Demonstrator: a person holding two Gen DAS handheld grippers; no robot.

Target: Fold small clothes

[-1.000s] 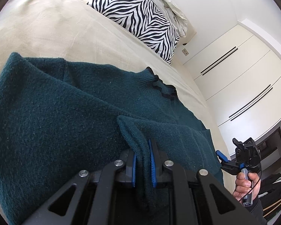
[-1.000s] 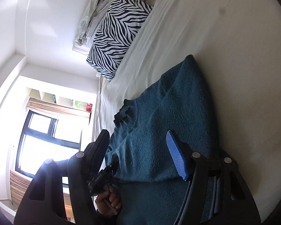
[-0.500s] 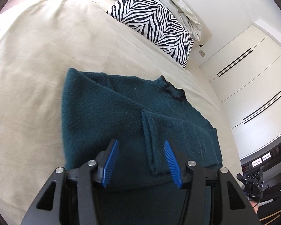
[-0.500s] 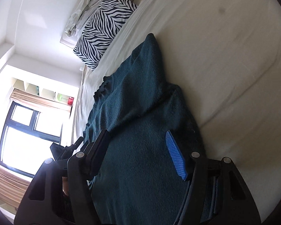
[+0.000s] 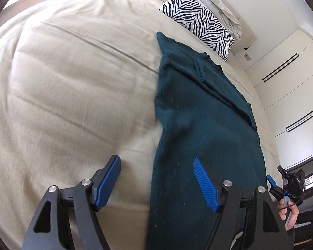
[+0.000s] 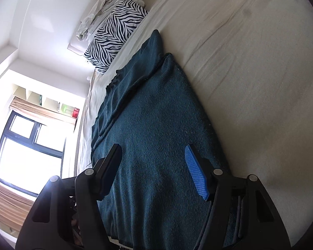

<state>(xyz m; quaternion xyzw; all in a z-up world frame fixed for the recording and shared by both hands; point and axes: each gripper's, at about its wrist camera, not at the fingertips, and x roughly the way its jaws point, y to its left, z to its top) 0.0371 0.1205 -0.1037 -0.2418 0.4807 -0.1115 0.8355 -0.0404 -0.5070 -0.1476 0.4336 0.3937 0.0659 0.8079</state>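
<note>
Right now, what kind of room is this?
Most likely a bedroom: a bed with a beige cover, a zebra-print pillow at its head, and white built-in wardrobe doors alongside. A dark teal sweater lies on the bed.

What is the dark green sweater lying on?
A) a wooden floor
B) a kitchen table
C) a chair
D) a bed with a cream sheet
D: the sweater lies spread flat on the cream sheet of the bed, with a zebra-striped pillow at the far end.
</note>
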